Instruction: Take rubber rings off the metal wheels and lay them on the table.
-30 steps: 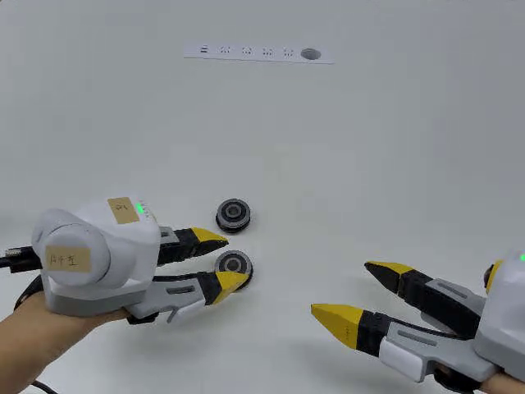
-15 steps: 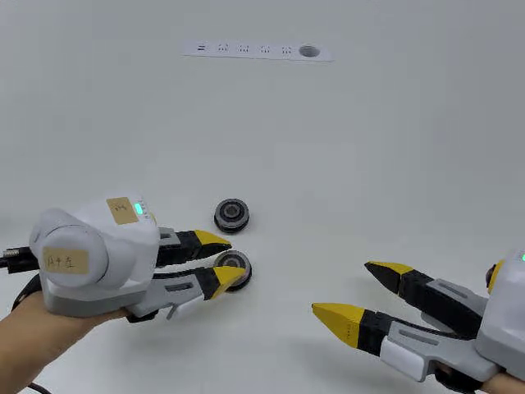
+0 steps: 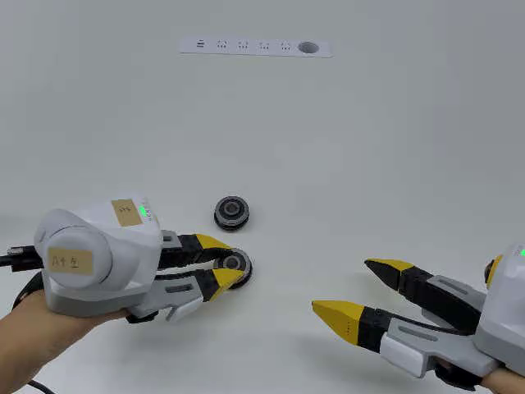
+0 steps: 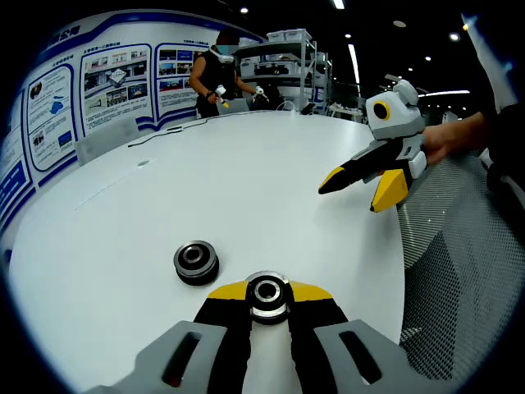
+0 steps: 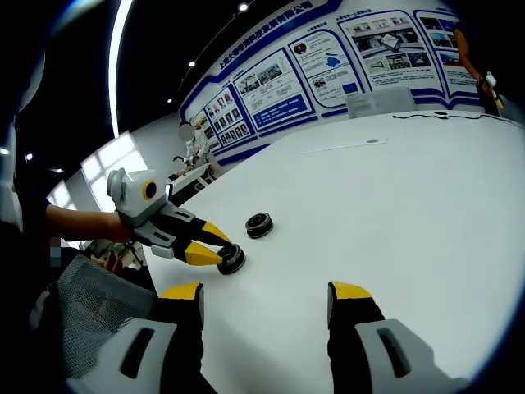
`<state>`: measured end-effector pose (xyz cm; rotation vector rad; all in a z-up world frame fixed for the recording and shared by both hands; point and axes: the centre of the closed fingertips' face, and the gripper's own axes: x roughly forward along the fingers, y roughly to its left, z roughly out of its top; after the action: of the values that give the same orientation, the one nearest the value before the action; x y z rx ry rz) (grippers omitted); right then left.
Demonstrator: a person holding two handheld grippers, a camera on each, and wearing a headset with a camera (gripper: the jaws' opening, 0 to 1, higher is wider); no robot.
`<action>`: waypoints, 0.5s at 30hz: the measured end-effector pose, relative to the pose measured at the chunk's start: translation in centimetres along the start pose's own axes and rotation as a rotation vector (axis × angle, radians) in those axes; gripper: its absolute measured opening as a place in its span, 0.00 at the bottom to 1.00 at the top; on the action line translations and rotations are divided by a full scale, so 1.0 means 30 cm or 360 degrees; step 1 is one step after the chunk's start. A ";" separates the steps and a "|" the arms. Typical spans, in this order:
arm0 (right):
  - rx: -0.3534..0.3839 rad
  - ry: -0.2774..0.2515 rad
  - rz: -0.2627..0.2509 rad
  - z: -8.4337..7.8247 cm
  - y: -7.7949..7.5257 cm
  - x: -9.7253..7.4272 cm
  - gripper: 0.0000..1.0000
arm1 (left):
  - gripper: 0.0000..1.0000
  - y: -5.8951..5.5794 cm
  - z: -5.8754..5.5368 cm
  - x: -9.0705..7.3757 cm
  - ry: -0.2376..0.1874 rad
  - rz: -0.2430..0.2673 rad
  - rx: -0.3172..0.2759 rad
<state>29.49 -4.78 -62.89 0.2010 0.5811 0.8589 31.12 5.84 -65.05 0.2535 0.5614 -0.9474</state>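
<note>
Rubber rings [image 3: 218,213] show as dark outer bands on both metal wheels, and neither is off yet. The near wheel [image 3: 235,264] lies flat on the white table [image 3: 344,164], and the far wheel [image 3: 233,211] lies just beyond it, apart from it. A power strip [image 3: 256,47] lies at the table's far edge.

The left hand-held gripper [image 3: 232,260] comes in low from the left. Its yellow-tipped jaws are closed in on the near wheel from either side. In the left gripper view the tips press against the wheel's rim with the hub between them, so it looks like a clamp on the wheel where it lies. This grip probably serves to steady the metal body so the band can be peeled away.

The right hand-held gripper [image 3: 343,286] hovers at the near right, well apart from both wheels. Its jaws are spread wide with nothing between them and point left toward the clamped wheel. It seems placed to move in and catch the ring's edge while the other side holds firm.
</note>
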 end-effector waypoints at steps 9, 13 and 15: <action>-0.0012 0.0008 0.0012 -0.003 0.007 0.003 0.62 | 0.15 -0.002 0.003 0.000 0.0022 -0.0005 0.0045; -0.0011 0.0002 0.0018 0.001 0.014 0.005 0.62 | 0.14 -0.002 0.003 0.002 0.0079 -0.0004 0.0151; -0.0015 0.0002 0.0023 0.002 0.018 0.008 0.62 | 0.14 0.001 0.002 0.004 0.0108 -0.0009 0.0173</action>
<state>29.27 -4.24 -62.73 0.1963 0.5774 0.8758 31.20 5.75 -65.07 0.3828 0.5738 -0.9787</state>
